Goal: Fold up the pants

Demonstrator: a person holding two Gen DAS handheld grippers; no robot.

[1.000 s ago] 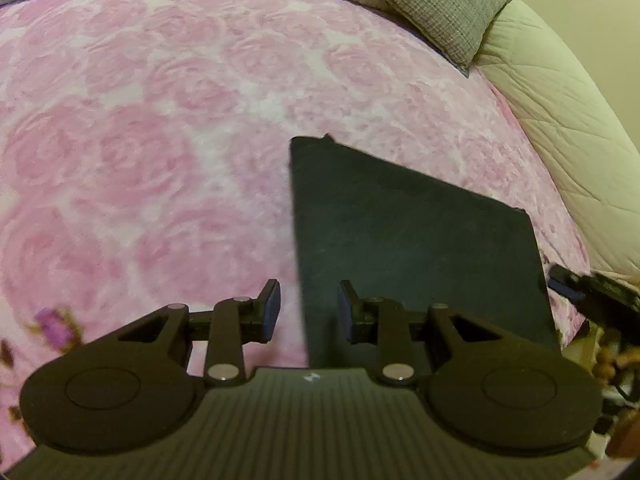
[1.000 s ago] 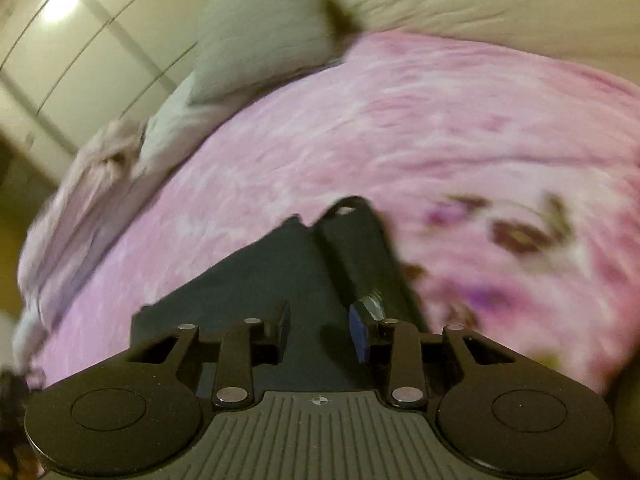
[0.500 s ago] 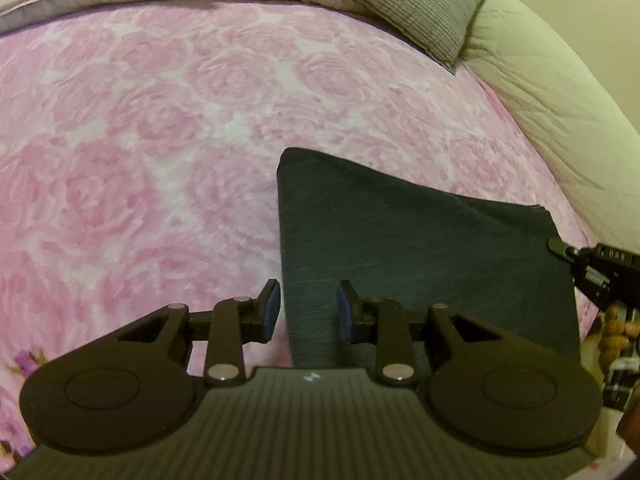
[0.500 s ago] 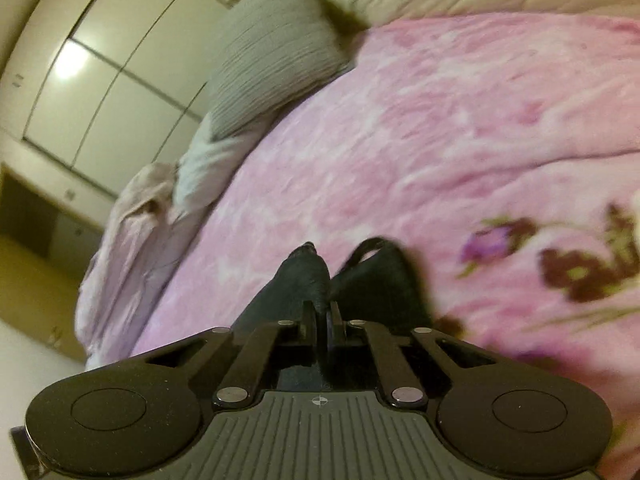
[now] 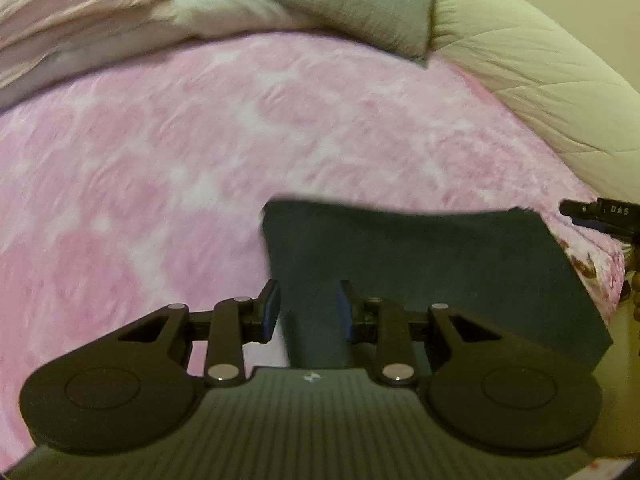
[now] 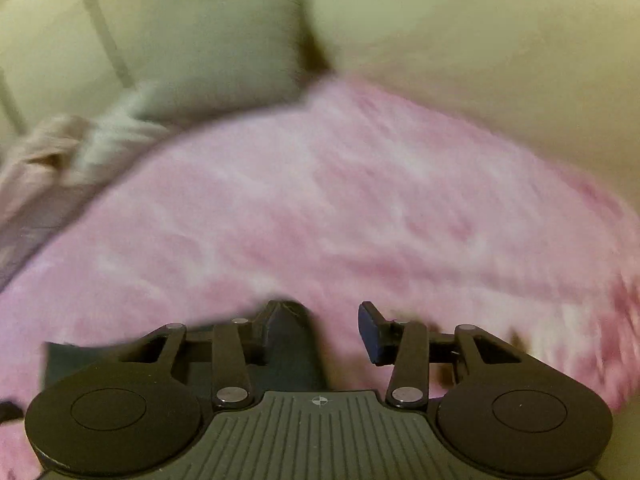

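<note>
Dark folded pants (image 5: 420,264) lie as a flat rectangle on the pink floral bedspread (image 5: 160,160). My left gripper (image 5: 308,304) hovers open above the pants' near left edge, and the cloth shows below its gap, not pinched. One of the right gripper's fingers (image 5: 592,213) shows at the pants' far right corner. In the blurred right wrist view, the right gripper (image 6: 320,312) has its jaws opening. A corner of the pants (image 6: 292,344) lies beside its left finger (image 6: 272,320), and the pads do not press on it.
A grey pillow (image 5: 360,0), a cream quilt (image 5: 540,80) and crumpled pinkish bedding (image 5: 72,12) line the far side of the bed. The bed's edge runs just right of the pants, with wooden beads (image 5: 636,292) beyond. Pale wardrobe doors (image 6: 48,40) stand behind.
The right gripper was shut on the pants' corner half a second ago and now stands apart from it. The left gripper slid and rolled, keeping the same gap.
</note>
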